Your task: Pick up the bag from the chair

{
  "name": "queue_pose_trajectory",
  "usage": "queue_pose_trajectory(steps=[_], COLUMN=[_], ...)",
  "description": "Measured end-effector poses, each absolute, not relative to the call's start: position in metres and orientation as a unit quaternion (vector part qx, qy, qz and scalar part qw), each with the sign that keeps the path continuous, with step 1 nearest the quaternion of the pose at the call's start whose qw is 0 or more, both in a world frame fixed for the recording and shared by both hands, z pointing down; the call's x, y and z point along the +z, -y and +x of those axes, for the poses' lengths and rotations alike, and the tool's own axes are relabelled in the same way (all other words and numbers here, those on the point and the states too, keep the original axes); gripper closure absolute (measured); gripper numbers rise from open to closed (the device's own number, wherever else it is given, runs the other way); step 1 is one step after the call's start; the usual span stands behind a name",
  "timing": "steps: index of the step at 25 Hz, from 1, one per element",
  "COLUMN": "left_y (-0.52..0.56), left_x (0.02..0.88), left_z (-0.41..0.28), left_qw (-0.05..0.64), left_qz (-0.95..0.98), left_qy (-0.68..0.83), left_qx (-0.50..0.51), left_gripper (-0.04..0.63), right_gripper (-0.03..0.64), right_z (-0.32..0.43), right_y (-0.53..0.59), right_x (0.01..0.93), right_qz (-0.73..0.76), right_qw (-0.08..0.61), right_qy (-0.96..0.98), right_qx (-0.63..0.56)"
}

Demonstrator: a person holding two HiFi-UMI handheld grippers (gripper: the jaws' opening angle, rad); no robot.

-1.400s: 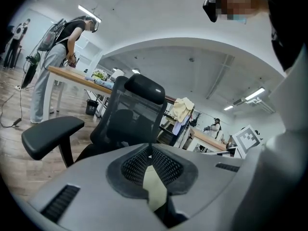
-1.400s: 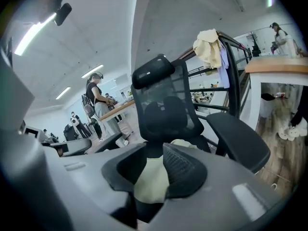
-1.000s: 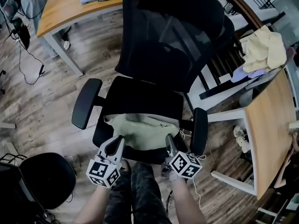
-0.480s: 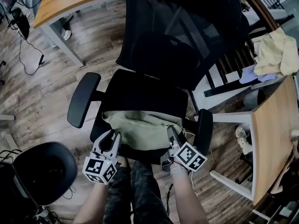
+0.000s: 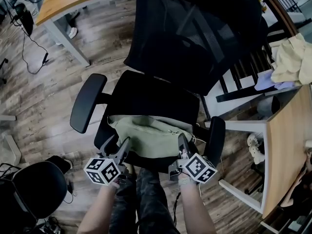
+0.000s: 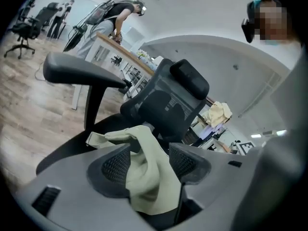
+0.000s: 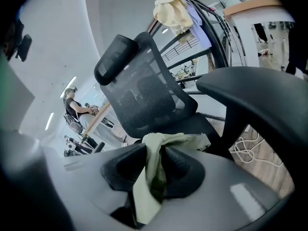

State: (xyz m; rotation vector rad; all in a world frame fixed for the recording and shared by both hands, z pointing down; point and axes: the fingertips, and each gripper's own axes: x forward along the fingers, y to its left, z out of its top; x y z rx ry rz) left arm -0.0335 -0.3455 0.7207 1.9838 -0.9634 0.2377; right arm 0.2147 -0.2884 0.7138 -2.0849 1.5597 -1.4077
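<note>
Head view, looking steeply down: the black office chair (image 5: pixel 156 99) stands on the wood floor (image 5: pixel 34 96). The pale green bag (image 5: pixel 151 136) lies crumpled on the front part of its seat, between the two armrests. You hold both tongs at the seat's front edge, one at each near corner of the bag. Your left tongs (image 5: pixel 118 144) are at the bag's left corner. In the left gripper view their pads (image 6: pixel 117 163) stand wide apart, having just been opening, and a fold of the green fabric lies between them unclamped. Your right tongs (image 5: pixel 183 141) are at the bag's right corner. In the right gripper view their jaws, which have just been closing, are clamped on a bunched fold of the bag, with the fabric squeezed between the pads and spilling out above and below them. The bag's body rests on the seat. Beyond the chair a wooden tabletop (image 5: pixel 73 1) shows at upper left, and a pale yellow cloth (image 5: pixel 292 57) lies heaped at the right edge.
</note>
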Motion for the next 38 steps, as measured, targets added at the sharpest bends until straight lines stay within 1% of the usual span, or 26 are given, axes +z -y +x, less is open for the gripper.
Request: queue_pose_trajectory(steps=[4,9,11,14,15,16,20,23,26,38], left_y=[0.354,0.365,0.363,0.361,0.361,0.361,0.361,0.361,0.361,0.363], left_x=[0.729,0.737,0.740,0.739,0.738,0.736,0.728,0.716,0.704,0.667], left_z=[-0.023,-0.015,-0.011,-0.007,-0.007,-0.007,-0.005,-0.002,0.003,0.015], left_qw=[0.494,0.516,0.508,0.476,0.469,0.466,0.463,0.454,0.431,0.399], left_qz=[0.782,0.774,0.780,0.796,0.798,0.799,0.801,0.810,0.822,0.843], left_qy=[0.372,0.357,0.350,0.347,0.350,0.353,0.358,0.355,0.352,0.339], left_qx=[0.079,0.084,0.105,0.138,0.140,0.140,0.125,0.108,0.121,0.123], left_gripper=[0.353,0.354,0.360,0.452,0.500,0.529,0.576,0.581,0.581,0.584], right_gripper=[0.512,0.518,0.522,0.526,0.526,0.528,0.537,0.540,0.543,0.548], right_z=[0.215,0.211,0.209,0.206,0.205,0.204,0.198,0.195,0.193,0.184], right_y=[0.288,0.289,0.289,0.291,0.292,0.292,0.296,0.297,0.299,0.295], right_x=[0.713,0.713,0.711,0.705,0.703,0.700,0.687,0.675,0.663,0.631], right_qz=[-0.699,-0.695,-0.691,-0.682,-0.677,-0.673,-0.657,-0.647,-0.637,-0.619], right_qw=[0.090,0.090,0.090,0.098,0.100,0.100,0.111,0.135,0.150,0.163], right_qy=[-0.532,-0.541,-0.548,-0.562,-0.569,-0.576,-0.600,-0.606,-0.611,-0.635], right_qx=[-0.469,-0.465,-0.462,-0.458,-0.456,-0.453,-0.443,-0.442,-0.445,-0.433])
